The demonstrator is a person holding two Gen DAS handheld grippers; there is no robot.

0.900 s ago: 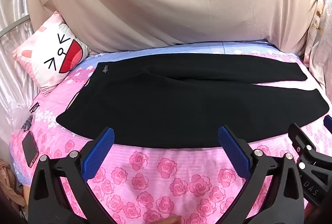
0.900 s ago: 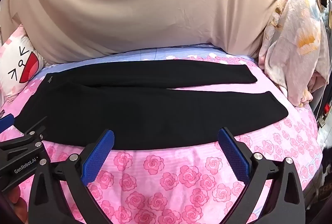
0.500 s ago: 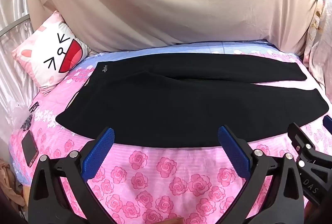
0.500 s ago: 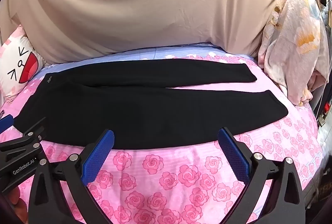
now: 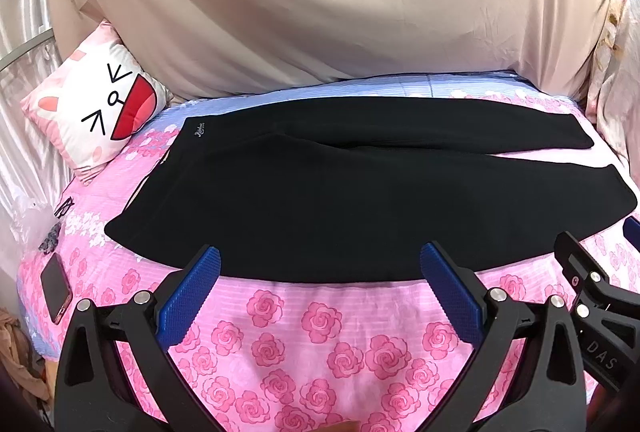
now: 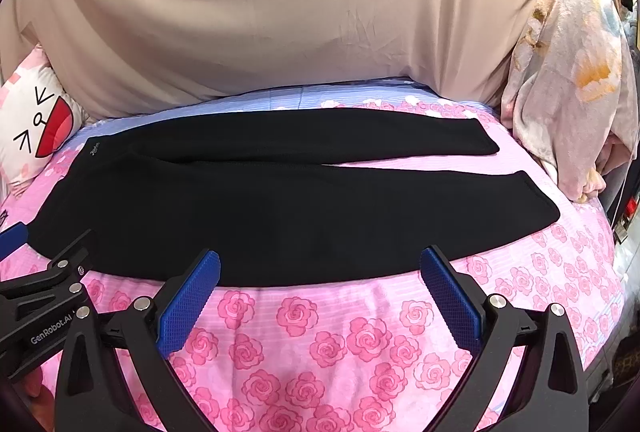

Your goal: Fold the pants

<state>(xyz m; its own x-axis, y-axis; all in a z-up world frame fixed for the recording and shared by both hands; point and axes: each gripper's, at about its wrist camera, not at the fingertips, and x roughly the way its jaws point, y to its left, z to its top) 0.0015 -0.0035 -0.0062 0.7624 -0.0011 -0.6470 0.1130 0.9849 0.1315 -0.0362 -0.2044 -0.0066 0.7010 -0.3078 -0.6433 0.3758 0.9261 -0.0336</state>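
Black pants (image 5: 320, 192) lie flat across the rose bedsheet (image 5: 320, 332), waistband left. Left gripper (image 5: 320, 272) and right gripper (image 6: 320, 272) hover wide open, empty. Best: pinch near leg's edge at waist and hem, fold onto far leg.

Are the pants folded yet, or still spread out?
Spread out: the pants lie flat on the bed, both legs full length, side by side, no fold.

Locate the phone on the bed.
The phone shows only in the left wrist view, far left, flat on the pink rose bedsheet near the bed's edge, below the cartoon pillow and left of the black pants.
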